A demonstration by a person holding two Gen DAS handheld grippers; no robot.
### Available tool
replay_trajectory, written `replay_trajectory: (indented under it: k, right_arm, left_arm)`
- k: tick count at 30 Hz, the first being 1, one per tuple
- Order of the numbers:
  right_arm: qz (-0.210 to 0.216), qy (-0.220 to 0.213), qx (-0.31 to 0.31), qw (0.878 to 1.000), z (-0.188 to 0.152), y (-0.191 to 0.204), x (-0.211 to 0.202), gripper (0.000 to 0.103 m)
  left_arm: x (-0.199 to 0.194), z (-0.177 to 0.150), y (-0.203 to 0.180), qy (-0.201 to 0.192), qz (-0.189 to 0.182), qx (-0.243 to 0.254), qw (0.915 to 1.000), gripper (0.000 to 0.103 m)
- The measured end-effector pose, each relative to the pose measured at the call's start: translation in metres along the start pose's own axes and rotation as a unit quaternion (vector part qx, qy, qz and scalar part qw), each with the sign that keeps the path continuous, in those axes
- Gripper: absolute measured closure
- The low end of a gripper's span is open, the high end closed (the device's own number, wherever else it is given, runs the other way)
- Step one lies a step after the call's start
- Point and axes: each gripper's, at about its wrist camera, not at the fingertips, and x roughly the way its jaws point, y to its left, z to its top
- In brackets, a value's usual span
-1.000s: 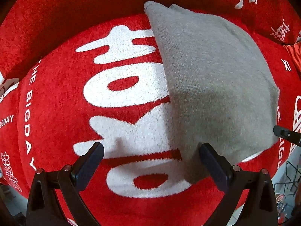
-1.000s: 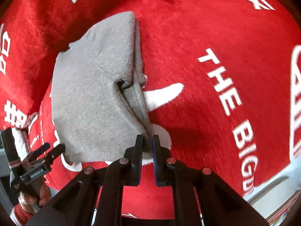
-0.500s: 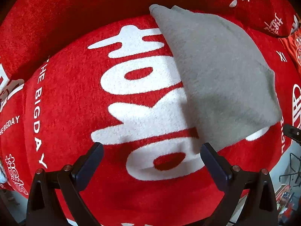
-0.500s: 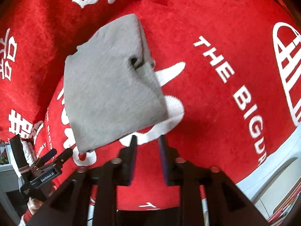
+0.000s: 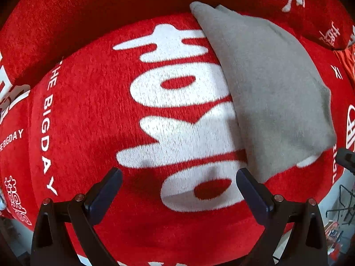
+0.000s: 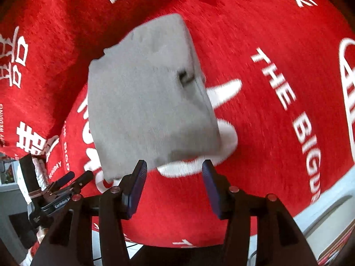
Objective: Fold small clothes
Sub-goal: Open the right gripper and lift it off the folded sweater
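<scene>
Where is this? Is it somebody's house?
Probably a room at home, though I can't be sure. A folded gray cloth lies on a big soft red blanket with white letters and wedding signs, like a bed or sofa cover. Pale floor shows past its edge.

Red blanket (image 6: 255, 133) reads "THE BIGDAY"; left claw (image 6: 77, 178) reads "GenRobot.AI".

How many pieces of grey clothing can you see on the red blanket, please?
1. The folded grey knit garment lies on the red blanket with white lettering, ahead of the open right gripper. Anything beneath the folds would be hidden.
</scene>
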Motion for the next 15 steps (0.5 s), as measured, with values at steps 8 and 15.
replay_trajectory:
  k: [8,15]
  right_arm:
    - [0.010,0.009,-0.032,0.999,0.061,-0.004,-0.008,0.038]
    - [0.028,0.028,-0.030,0.999,0.102,-0.020,0.000,0.038]
  left_arm:
    - [-0.010,0.043,-0.013,-0.015,-0.009,-0.046,0.9988,0.000]
    - [-0.007,0.083,-0.040,-0.021,-0.006,-0.053,0.9983,0.000]
